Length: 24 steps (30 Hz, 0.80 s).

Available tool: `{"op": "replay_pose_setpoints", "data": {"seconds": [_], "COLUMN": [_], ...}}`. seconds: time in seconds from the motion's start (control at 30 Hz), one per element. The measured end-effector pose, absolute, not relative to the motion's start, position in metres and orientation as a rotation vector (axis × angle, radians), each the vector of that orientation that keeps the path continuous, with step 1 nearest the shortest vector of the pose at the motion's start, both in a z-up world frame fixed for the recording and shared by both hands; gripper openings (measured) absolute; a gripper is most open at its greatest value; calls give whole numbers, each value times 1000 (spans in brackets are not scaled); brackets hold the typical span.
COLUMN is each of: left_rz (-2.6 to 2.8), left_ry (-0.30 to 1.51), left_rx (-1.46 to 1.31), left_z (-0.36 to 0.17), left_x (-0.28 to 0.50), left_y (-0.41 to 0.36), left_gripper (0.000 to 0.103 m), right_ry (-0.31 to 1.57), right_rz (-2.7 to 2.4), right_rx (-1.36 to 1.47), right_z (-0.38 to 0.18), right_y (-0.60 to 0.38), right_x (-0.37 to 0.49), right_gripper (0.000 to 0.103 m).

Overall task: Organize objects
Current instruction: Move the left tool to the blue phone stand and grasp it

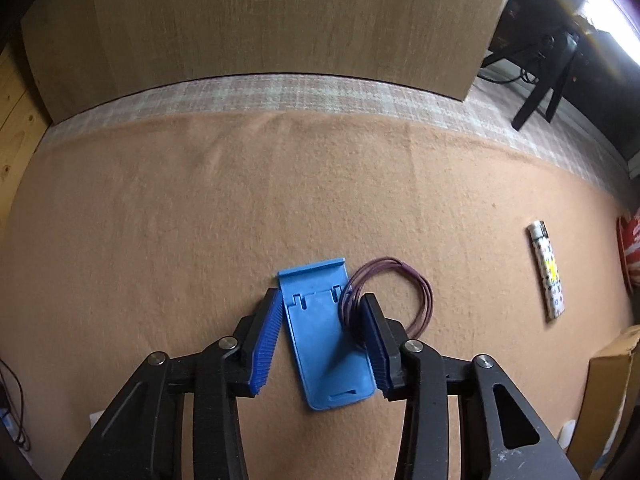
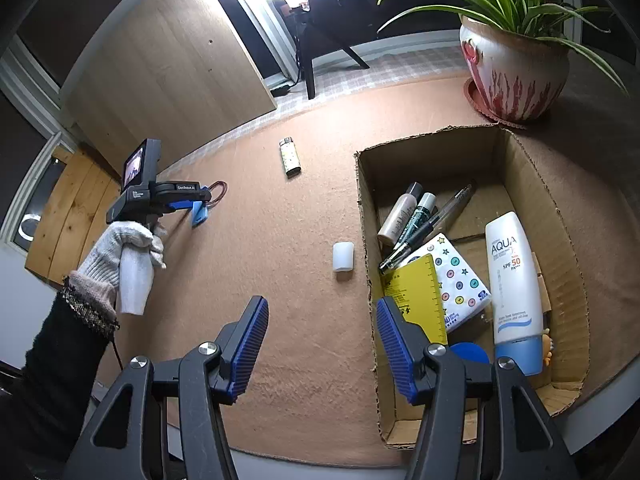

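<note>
Left tongs: pointed steeply down at the desk, jaws parted and straddling the blue plastic stand. The stand lies flat between the pads, its long axis running away from the tongs, roughly in line with them, and leaning a little to the left at the far end. Neither pad visibly presses its edges; judged released, not yet gripping. A loop of purple cord lies just beside the stand on its right, passing under or against the right pad; risk that closing catches the cord with the stand.

Right tongs: parted, empty, hovering above bare desk beside the cardboard box, which already holds several items.

Farther out: a white cap near the box wall, then a patterned lighter, both loose on the desk.

Judgement: the left hand is plainly the nearer to the stand; the box lies well apart to its right.
</note>
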<state>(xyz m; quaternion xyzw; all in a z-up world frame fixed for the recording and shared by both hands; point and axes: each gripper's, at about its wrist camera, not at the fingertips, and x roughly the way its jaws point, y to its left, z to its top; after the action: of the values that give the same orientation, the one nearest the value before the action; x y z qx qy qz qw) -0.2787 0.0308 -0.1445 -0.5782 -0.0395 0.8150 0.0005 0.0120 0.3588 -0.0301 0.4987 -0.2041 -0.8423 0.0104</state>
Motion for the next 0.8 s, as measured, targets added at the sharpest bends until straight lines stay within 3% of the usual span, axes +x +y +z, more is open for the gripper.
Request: {"op": "replay_pose_setpoints", "data": {"seconds": [0.3, 0.8], "left_rz": [2510, 2343], "left_ry": [-73, 155], "left_rx": [-1749, -1613], "left_z": [-144, -143], "left_x": [-237, -90], "left_y": [55, 117], "left_gripper": [40, 41], "right_ry": [-612, -559], "right_rz": [-2612, -2482], "right_rx": [1540, 1570], "right_z": [-28, -47], "right_y": [354, 319], "right_x": [11, -11], "right_gripper": [53, 53]}}
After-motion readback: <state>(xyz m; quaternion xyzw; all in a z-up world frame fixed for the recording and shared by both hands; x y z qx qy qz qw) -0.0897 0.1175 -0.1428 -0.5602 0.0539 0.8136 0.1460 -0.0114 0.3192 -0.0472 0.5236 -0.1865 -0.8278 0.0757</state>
